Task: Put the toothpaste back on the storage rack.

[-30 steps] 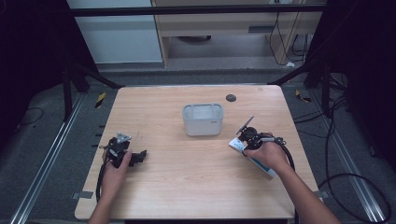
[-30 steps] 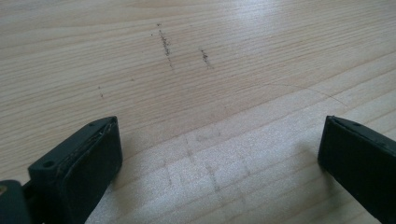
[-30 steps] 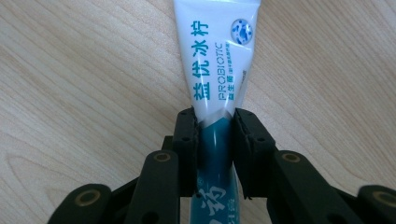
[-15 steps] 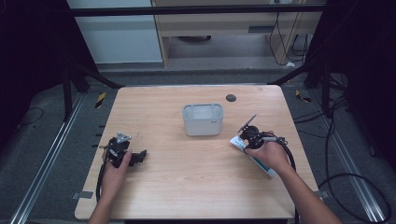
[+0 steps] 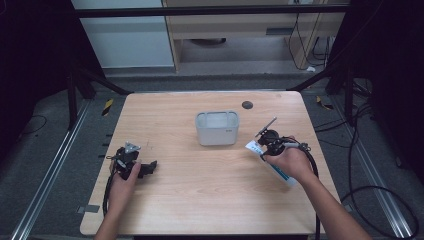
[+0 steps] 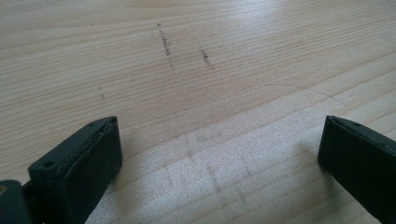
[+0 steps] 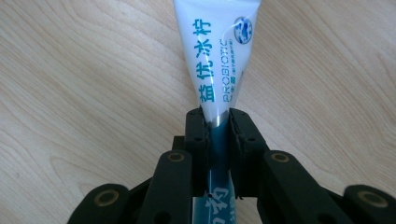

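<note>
A white toothpaste tube (image 7: 217, 56) with teal lettering lies pinched between the two black jaws of my right gripper (image 7: 217, 122), which is shut on it. Its flat end points away over the wooden table. In the high view the right gripper (image 5: 270, 142) is at the table's right, and the tube (image 5: 253, 146) sticks out on both sides of the hand. Resting on the table at the left is my left gripper (image 5: 149, 168), open. Its jaws stand wide apart (image 6: 219, 154) with only bare wood between them.
A grey open-topped container (image 5: 216, 128) stands at the middle of the table (image 5: 200, 200), left of the right gripper. A small black round thing (image 5: 247, 105) lies near the far edge. Cables trail from both grippers toward the table's front.
The right hand and the tube have shifted slightly toward the far side. The left hand has kept still.
</note>
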